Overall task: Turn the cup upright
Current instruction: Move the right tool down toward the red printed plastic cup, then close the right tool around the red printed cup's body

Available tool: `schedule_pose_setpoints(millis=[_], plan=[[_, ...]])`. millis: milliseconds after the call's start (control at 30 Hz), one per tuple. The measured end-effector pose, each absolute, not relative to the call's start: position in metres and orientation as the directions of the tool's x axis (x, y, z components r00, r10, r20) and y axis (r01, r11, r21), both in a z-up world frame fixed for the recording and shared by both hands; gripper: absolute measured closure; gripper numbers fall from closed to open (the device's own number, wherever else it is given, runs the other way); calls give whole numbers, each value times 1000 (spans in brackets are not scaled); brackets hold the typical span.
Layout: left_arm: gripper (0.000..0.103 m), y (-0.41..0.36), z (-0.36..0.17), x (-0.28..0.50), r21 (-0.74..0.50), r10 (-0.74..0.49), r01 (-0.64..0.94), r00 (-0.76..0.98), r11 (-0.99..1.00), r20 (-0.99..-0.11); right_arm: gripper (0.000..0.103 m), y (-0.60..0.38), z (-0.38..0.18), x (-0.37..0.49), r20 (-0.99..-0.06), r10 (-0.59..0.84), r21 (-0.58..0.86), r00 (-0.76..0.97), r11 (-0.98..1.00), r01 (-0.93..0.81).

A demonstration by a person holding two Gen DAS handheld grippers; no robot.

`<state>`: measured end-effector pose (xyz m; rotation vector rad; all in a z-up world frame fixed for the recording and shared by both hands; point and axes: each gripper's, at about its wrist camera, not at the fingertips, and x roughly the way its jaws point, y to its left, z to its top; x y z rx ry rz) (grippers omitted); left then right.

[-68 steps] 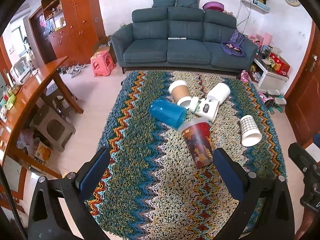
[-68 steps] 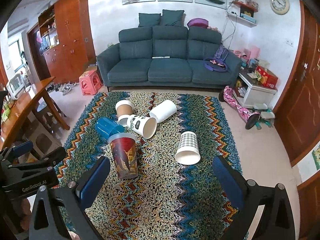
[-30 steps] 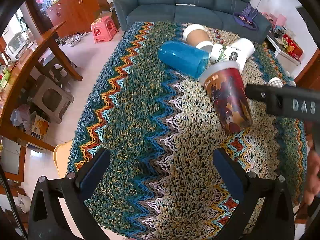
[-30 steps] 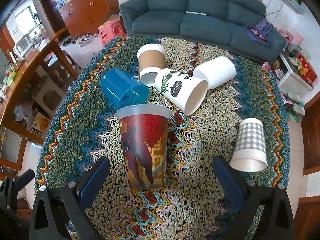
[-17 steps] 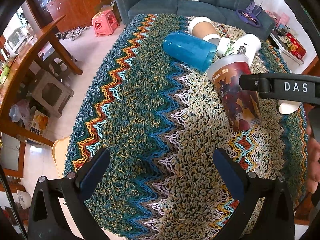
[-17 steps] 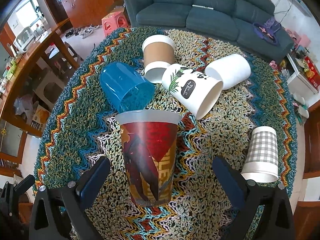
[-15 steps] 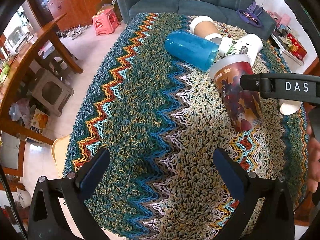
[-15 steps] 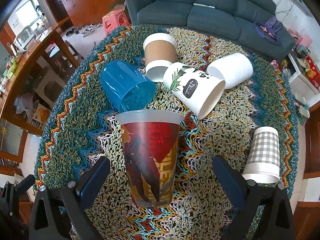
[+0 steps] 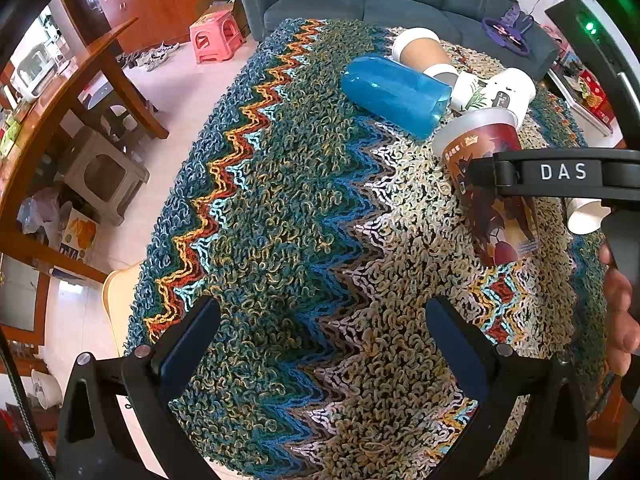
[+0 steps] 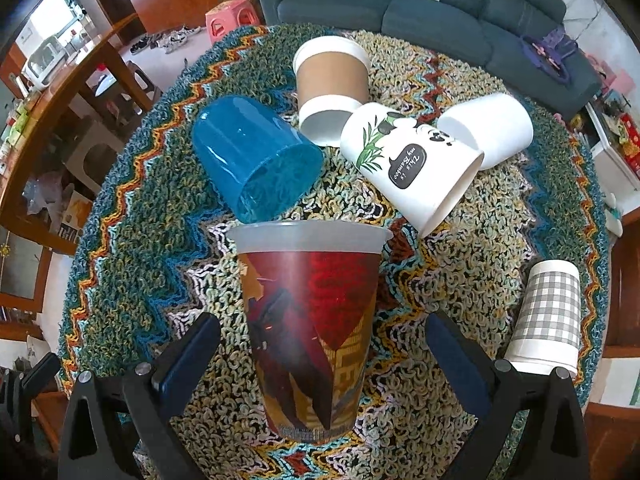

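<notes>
While the red printed cup (image 10: 310, 332) stands upright on the zigzag rug (image 10: 500, 232), the right gripper (image 10: 318, 354) straddles it with jaws spread wide, not touching. Behind this cup lies the blue cup (image 10: 256, 156). The left gripper (image 9: 322, 346), also spread, holds nothing.

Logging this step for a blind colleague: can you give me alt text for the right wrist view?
The open right tool straddles a red printed cup lying on a zigzag rug, not yet gripping it. Beyond lie a blue cup, a brown sleeved cup, a panda cup and a plain white cup; a checked cup lies at right.
</notes>
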<state>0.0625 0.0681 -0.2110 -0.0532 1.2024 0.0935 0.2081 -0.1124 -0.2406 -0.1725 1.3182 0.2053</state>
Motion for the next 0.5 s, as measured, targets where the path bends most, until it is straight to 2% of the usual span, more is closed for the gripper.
schedule_pose_setpoints(millis=[100,167,233,333,433,500], plan=[[1,69,-212,63,9,45,-103,354,995,-934,5,-114,-247,212,-974,44,-10,223,971,-237],[1,69,-212,63,9,45,-102,353,995,-934,16,-115,-251,214,-978,49,0,203,972,-235],[1,68,-212,63,10,45,-101,354,995,-934,20,-116,-258,218,-984,67,28,167,974,-225],[1,67,-213,63,12,46,-97,353,995,-934,22,-115,-264,220,-987,68,34,145,975,-220],[1,68,-214,63,13,47,-100,349,995,-936,30,-113,-271,222,-989,81,52,125,974,-220],[1,68,-214,64,13,49,-104,345,995,-938,30,-113,-270,221,-987,90,60,130,975,-216]])
